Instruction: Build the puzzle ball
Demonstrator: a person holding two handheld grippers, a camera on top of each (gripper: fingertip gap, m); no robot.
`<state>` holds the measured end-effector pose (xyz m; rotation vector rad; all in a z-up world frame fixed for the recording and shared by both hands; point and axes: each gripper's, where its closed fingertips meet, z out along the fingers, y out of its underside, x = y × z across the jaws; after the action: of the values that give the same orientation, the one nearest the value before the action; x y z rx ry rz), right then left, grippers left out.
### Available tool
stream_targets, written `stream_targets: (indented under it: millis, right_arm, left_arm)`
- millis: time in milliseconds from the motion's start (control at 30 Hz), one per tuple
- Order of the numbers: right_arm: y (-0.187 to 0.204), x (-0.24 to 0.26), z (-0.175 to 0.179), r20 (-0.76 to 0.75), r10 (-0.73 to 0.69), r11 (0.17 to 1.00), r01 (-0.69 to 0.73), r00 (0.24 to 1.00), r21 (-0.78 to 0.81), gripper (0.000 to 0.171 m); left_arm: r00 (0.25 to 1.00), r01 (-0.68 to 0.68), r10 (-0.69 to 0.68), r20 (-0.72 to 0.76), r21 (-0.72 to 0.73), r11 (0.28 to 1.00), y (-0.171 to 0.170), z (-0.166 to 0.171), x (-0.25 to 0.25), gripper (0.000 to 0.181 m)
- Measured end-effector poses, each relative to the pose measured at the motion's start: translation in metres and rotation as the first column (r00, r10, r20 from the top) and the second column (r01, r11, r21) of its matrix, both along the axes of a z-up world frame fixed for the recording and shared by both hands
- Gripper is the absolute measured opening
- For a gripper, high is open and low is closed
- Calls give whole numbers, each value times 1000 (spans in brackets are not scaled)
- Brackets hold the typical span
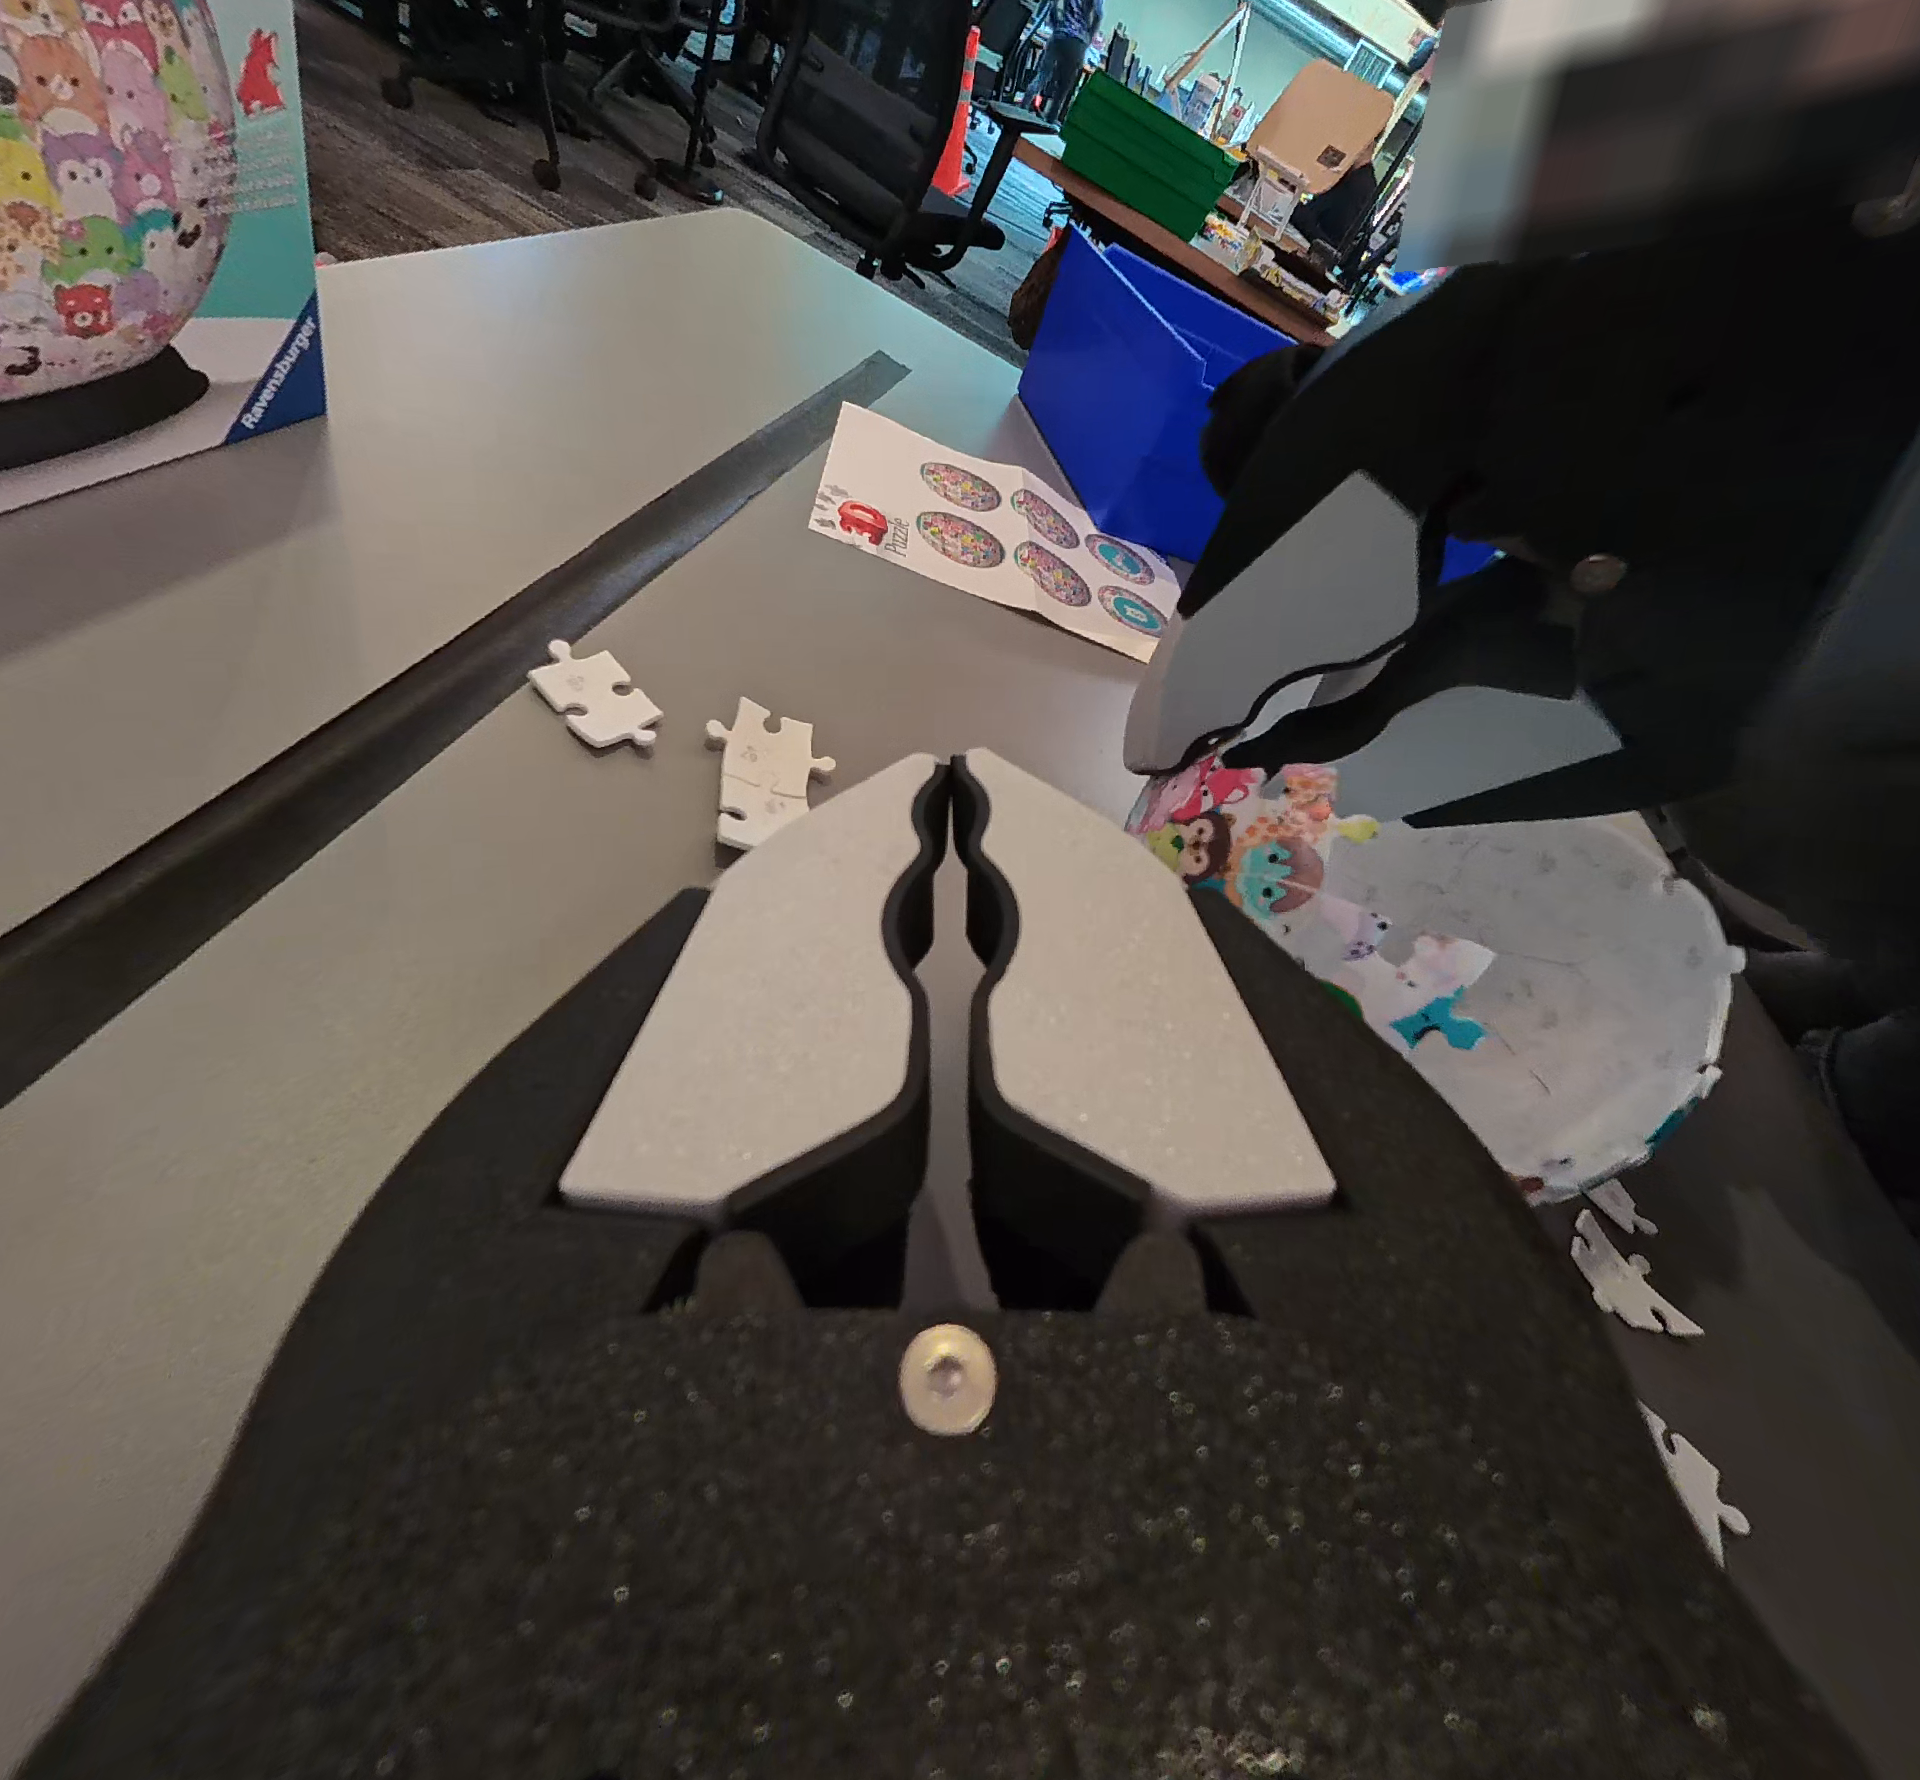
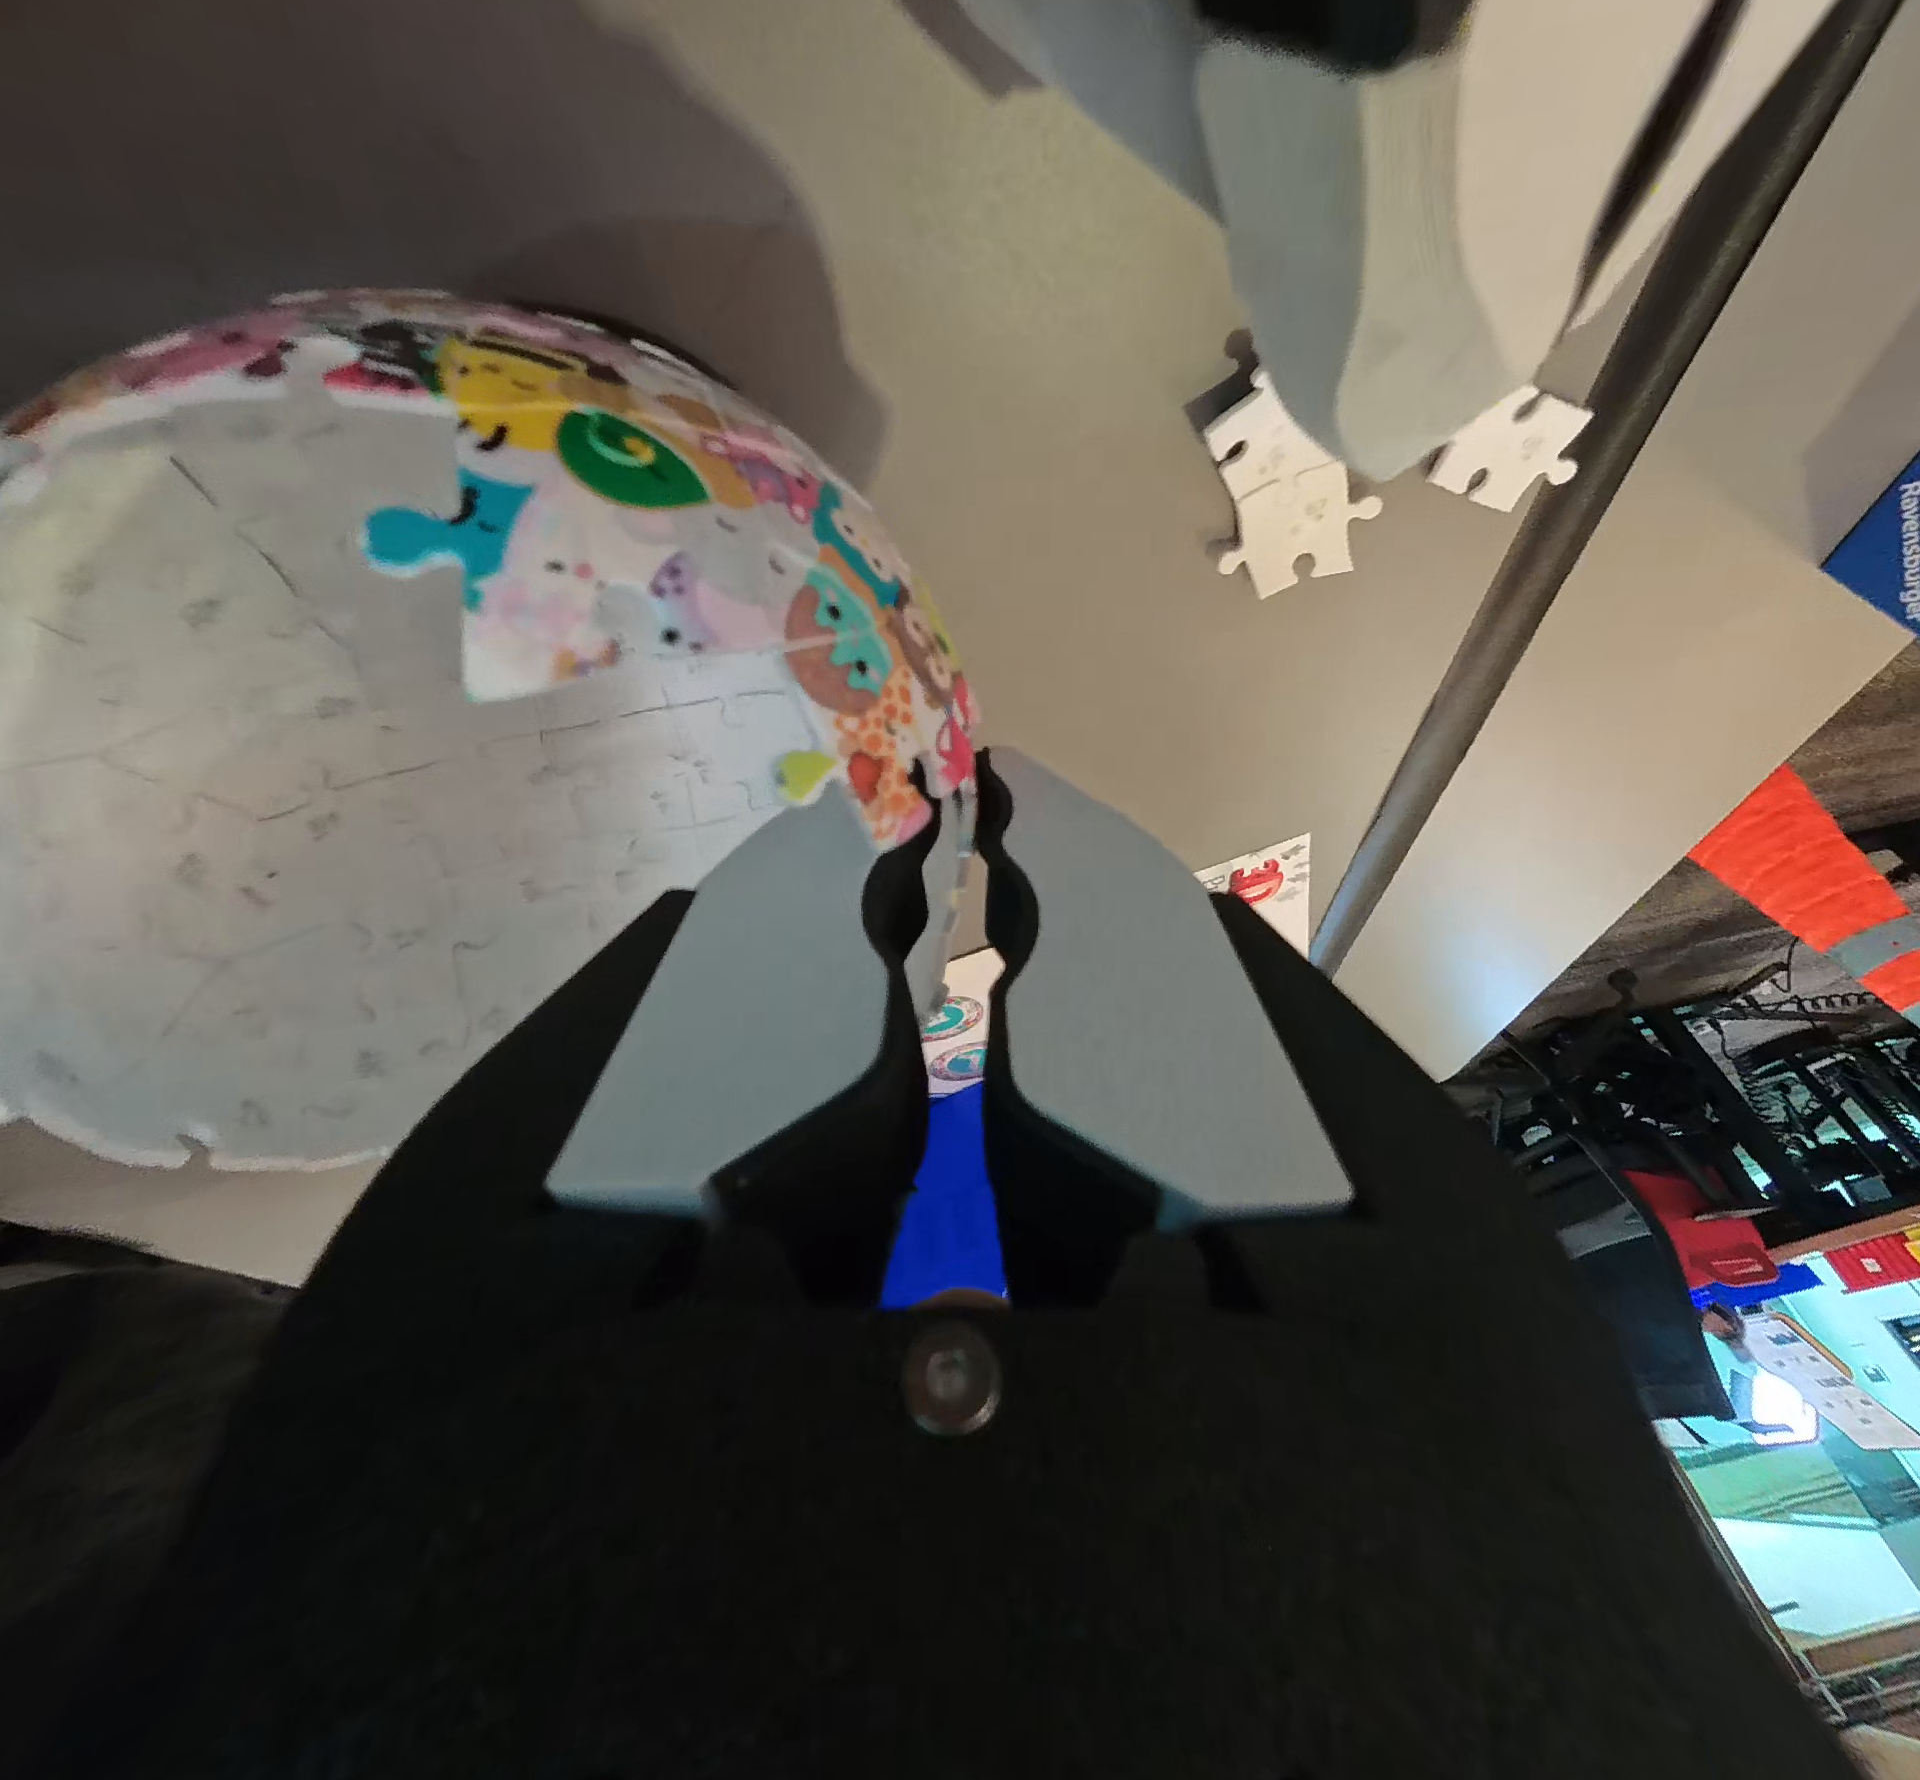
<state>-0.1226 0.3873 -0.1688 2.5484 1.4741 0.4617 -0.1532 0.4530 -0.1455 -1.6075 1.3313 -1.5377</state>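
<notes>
We see that each tool, the left gripper and the right gripper, has a grainy black body, two pale grey finger plates with wavy black inner edges, and one round metal screw just behind those plates.
</notes>
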Motion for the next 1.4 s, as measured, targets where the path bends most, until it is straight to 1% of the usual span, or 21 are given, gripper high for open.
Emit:
stream_targets:
  millis: [167, 400, 433, 500, 567, 733, 800, 900, 933, 1000, 1033, 1067, 1100, 1200, 1267, 1333, 1367, 1400]
  right_arm:
    - [2, -3, 2, 15, 43, 999, -43, 999, 13, 4]
    - [4, -5, 2, 15, 61, 998, -62, 998, 26, 5]
    - [4, -7, 3, 14, 76, 996, -76, 997, 36, 6]
    - [3, -9, 6, 13, 86, 995, -87, 996, 44, 24]
    - [2, -9, 11, 24, 90, 994, -91, 996, 53, 31]
    - [5, -7, 32, 15, 102, 986, -103, 995, 131, 30]
    - [4, -7, 44, -51, 78, 980, -67, 996, 189, 30]
    - [4, -8, 65, -236, 30, 940, 54, 971, 338, 26]
    - [4, -8, 70, -312, 11, 915, 116, 950, 385, 26]
    - [-7, -5, 73, -449, -43, 876, 250, 892, 412, 28]
    - [-12, 0, 70, -488, -72, 852, 308, 870, 423, 34]
    - [-20, 4, 65, -525, -91, 832, 355, 846, 427, 36]
    - [-27, 8, 59, -556, -107, 811, 396, 824, 431, 35]
    - [-44, 23, 38, -577, -168, 760, 478, 799, 441, 35]
    - [-46, 26, 31, -606, -207, 733, 532, 768, 424, 35]
    - [-45, 18, 28, -656, -223, 730, 569, 721, 378, 34]
    - [-43, 17, 26, -655, -230, 731, 572, 719, 372, 33]
    - [-41, 20, 25, -636, -232, 727, 565, 736, 389, 33]
  left_arm:
    - [1000, -5, 5, 2, 3, 1000, 0, 0, 0, 0]
    - [1000, 0, 0, -1, 8, 1000, -1, 0, 0, 0]
    - [1000, 0, 0, -1, 8, 1000, -1, 0, 0, 0]
    - [1000, 0, 0, -1, 6, 1000, -1, 0, 0, 0]
    - [1000, 0, 0, -1, 5, 1000, 0, -1, 0, 0]
    - [1000, 10, -10, -12, 10, 1000, -2, -2, 1, 0]
    - [1000, 18, -18, -16, 14, 1000, -4, -3, 2, 0]
    - [999, 40, -40, -9, 28, 999, -7, -2, 7, 0]
    - [999, 52, -52, 0, 31, 998, -7, -1, 10, 0]
    - [996, 92, -93, 4, 40, 995, -10, 1, 16, 0]
    - [994, 110, -110, -6, 40, 993, -10, 1, 18, 0]
    - [992, 124, -124, -15, 29, 992, -11, 1, 19, 0]
    - [991, 133, -133, -19, 13, 991, -12, 2, 19, 0]
    - [987, 159, -159, 5, -46, 986, -17, 14, 12, 0]
    - [986, 163, -164, -8, -74, 984, -20, 27, -1, 0]
    - [991, 131, -134, -26, -85, 988, -25, 41, -16, 10]
    - [991, 120, -124, -49, -84, 989, -31, 45, -23, 13]
    - [988, 108, -115, -98, -77, 991, -38, 44, -30, 13]
